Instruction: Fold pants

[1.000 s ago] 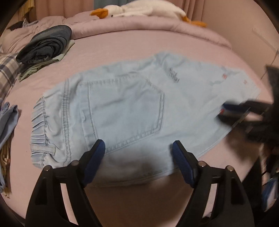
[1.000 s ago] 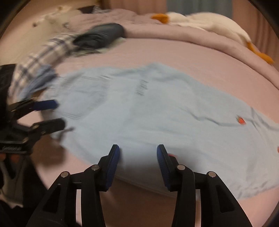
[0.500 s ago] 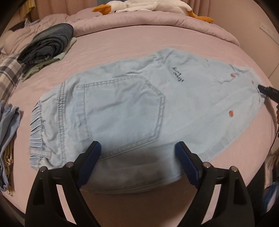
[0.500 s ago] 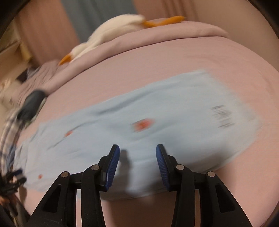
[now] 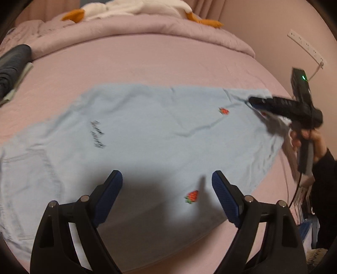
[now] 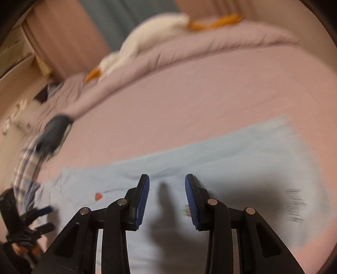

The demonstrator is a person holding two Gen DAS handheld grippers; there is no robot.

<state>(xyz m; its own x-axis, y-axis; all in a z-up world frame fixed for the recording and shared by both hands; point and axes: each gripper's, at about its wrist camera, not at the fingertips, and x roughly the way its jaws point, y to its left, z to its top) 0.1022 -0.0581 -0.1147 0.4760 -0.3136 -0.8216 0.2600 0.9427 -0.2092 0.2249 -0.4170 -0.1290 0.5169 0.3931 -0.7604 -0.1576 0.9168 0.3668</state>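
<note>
Light blue denim pants (image 5: 147, 130) lie flat across the pink bed (image 5: 147, 59), with strawberry patches (image 5: 191, 197) and dark lettering (image 5: 98, 134) on the leg. My left gripper (image 5: 166, 185) hovers open over the near edge of the leg, nothing between its blue pads (image 5: 111, 189). My right gripper (image 6: 167, 185) also hangs over the pants (image 6: 231, 160), its jaws narrowly apart and empty. In the left wrist view the right gripper (image 5: 259, 103) sits over the hem end at the right, held by a hand (image 5: 305, 137). The left gripper (image 6: 40, 219) shows at the lower left of the blurred right wrist view.
Folded dark jeans (image 5: 10, 63) and a plaid garment (image 6: 27, 158) lie at the left side of the bed. A white plush goose (image 5: 137, 6) rests on the rolled duvet (image 5: 147, 29) at the back. A power strip (image 5: 305, 46) hangs on the right wall.
The left gripper slid right along the pants, from the back pocket and waistband to the strawberry-patched leg. The right gripper swung to the hem end, rolled, and its jaws narrowed a little.
</note>
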